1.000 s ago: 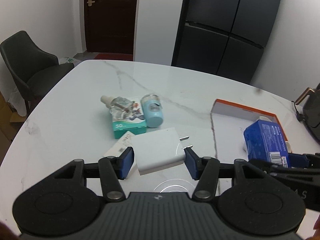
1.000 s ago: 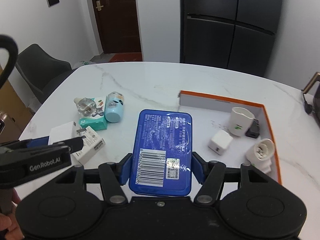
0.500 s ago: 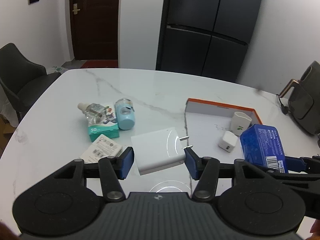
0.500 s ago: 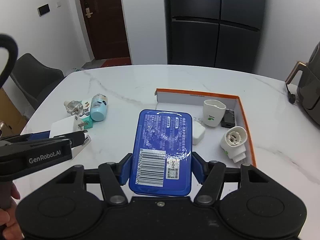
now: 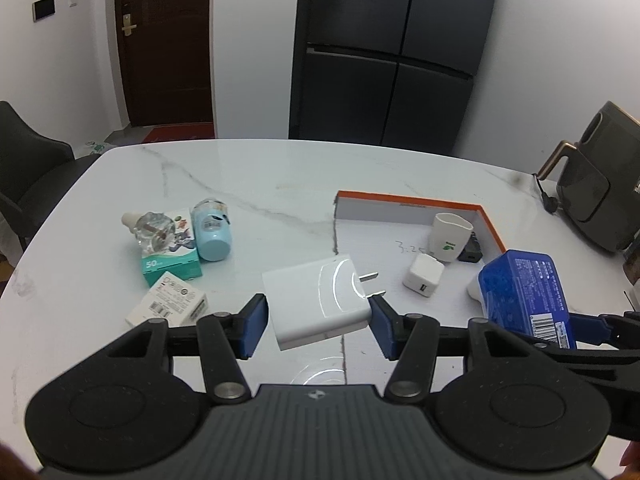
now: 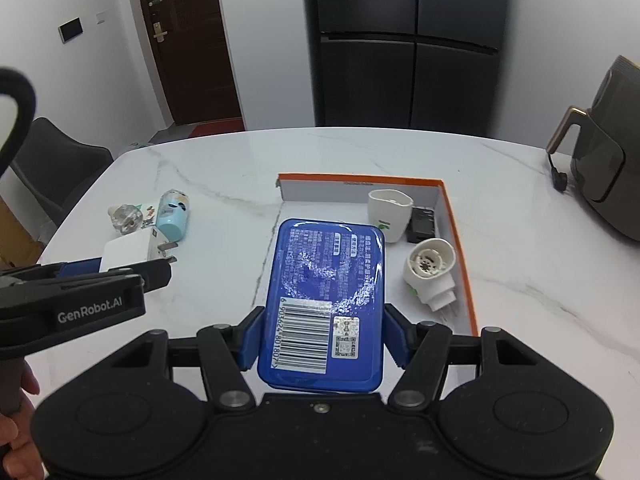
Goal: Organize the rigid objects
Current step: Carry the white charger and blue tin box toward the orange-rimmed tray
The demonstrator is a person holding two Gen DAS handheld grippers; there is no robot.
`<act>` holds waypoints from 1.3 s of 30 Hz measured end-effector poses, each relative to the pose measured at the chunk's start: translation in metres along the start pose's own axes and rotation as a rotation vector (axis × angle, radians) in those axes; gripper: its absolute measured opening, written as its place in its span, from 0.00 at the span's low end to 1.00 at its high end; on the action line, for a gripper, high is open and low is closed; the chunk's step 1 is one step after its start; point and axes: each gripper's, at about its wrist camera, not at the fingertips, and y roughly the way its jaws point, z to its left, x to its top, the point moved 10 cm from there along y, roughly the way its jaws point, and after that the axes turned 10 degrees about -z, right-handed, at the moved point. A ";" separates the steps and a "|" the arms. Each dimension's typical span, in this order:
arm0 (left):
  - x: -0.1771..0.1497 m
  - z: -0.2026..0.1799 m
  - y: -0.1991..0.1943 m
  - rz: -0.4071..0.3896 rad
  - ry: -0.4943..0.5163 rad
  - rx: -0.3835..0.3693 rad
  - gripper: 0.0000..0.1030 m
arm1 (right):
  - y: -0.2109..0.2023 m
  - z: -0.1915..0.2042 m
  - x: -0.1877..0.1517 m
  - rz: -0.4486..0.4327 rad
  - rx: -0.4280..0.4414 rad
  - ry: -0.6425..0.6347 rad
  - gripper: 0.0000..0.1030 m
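With each gripper clamped on its load, left gripper (image 5: 316,320) on charger (image 5: 316,304), right gripper (image 6: 322,340) on blue tin (image 6: 326,300), carry step; next, lower both into orange tray (image 6: 456,220)

White charger (image 5: 318,305), blue barcoded box (image 6: 326,304), orange-rimmed tray (image 6: 456,232), white grey-veined marble table (image 5: 256,176).

We see even, cool indoor light from overhead. Ring-shaped lamp glare sits on the tabletop (image 5: 324,372) and on the charger (image 5: 316,300); the blue box (image 6: 326,300) shows speckled highlights. Shadows are soft and short. Both views are sharp at centre, with strong fisheye bending and dark vignetted corners. The fridge (image 5: 392,52) reads dim.
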 end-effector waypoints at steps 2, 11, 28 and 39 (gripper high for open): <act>-0.001 -0.005 0.000 0.001 0.005 -0.006 0.54 | -0.001 -0.004 -0.001 -0.001 -0.006 0.004 0.71; -0.003 -0.031 0.003 0.005 0.030 -0.043 0.54 | -0.008 -0.029 -0.003 -0.004 -0.036 0.029 0.71; -0.006 -0.064 0.014 0.018 0.064 -0.088 0.54 | -0.008 -0.064 -0.006 0.003 -0.080 0.071 0.71; -0.009 -0.068 0.023 0.038 0.064 -0.090 0.54 | 0.003 -0.071 -0.007 0.017 -0.087 0.075 0.71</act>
